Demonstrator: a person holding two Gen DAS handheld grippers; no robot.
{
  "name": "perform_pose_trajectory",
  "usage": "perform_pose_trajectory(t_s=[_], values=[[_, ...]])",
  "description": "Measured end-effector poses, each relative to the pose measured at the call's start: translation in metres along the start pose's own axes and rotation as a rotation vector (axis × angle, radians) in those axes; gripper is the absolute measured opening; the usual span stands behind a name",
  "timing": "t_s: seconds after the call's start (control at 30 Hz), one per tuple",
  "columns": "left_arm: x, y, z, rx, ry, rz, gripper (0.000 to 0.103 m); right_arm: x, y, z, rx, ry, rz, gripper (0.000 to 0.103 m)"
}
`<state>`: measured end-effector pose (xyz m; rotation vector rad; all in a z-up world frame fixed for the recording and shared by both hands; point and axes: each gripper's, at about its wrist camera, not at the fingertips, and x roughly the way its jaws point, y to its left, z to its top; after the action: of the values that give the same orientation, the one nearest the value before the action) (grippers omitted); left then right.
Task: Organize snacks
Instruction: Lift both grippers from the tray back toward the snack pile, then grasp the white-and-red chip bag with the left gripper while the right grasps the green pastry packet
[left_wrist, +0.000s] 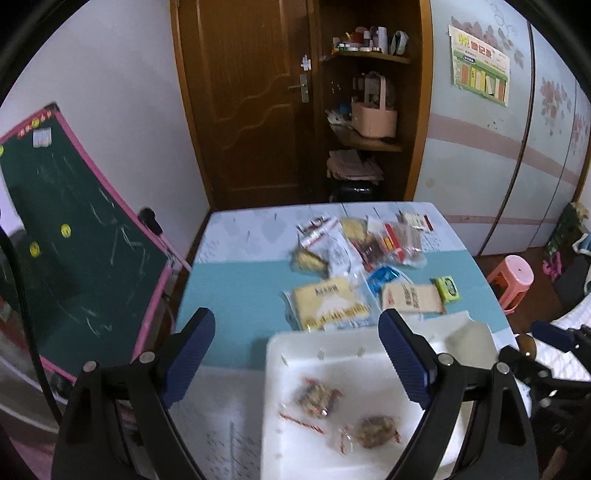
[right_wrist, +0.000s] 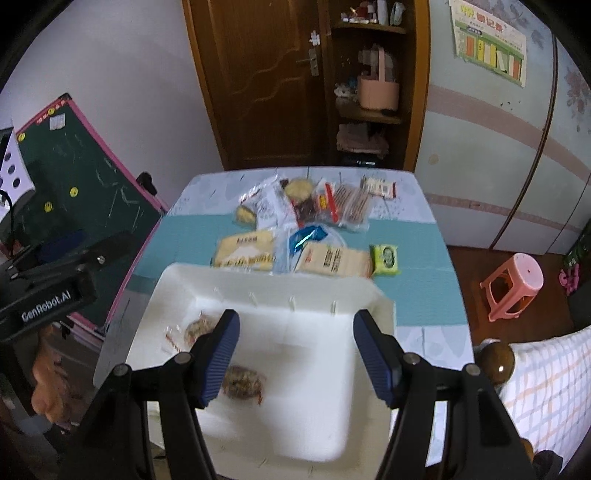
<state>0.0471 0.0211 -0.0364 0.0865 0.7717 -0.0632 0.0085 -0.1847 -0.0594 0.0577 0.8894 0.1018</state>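
A: White foam tray (right_wrist: 303, 291) sits at the near edge of the table (left_wrist: 236, 295), with two wrapped nut bars (left_wrist: 317, 398) already inside, on its left part. What can go wrong?

B: The tray looks light. I think a careless push on its rim could slide it off the near edge, and the glossy wrappers may slip from the pads.

A: And the poses?

B: The left hand-held gripper (left_wrist: 295, 354) hovers over the tray's left side, jaws spread wide, holding nothing. The right hand-held gripper (right_wrist: 295, 354) hangs above the tray's middle, also released and empty.

A: The remaining snacks?

B: The loose snack packets (right_wrist: 295, 221) lie in a pile beyond the tray, toward the far edge; a small green packet (right_wrist: 386, 258) lies rightmost.
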Motion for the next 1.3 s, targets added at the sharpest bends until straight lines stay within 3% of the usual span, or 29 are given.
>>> perform_pose_trajectory(t_s=[0.5,0.93,1.17,1.3], values=[[0.032,0.010,0.072,0.023,0.010,-0.072,0.090,0.002,-0.049,0.076,0.045,-0.022,-0.057,0.065],[0.083,0.005,0.142,0.054,0.068,-0.058,0.090,0.025,-0.068,0.157,0.021,-0.013,-0.113,0.066],[0.127,-0.008,0.174,0.080,0.072,-0.002,0.090,0.057,-0.085,0.188,0.018,0.016,-0.170,0.066],[0.169,-0.017,0.169,0.099,0.134,-0.023,0.090,0.096,-0.102,0.189,0.057,0.092,-0.158,0.066]])
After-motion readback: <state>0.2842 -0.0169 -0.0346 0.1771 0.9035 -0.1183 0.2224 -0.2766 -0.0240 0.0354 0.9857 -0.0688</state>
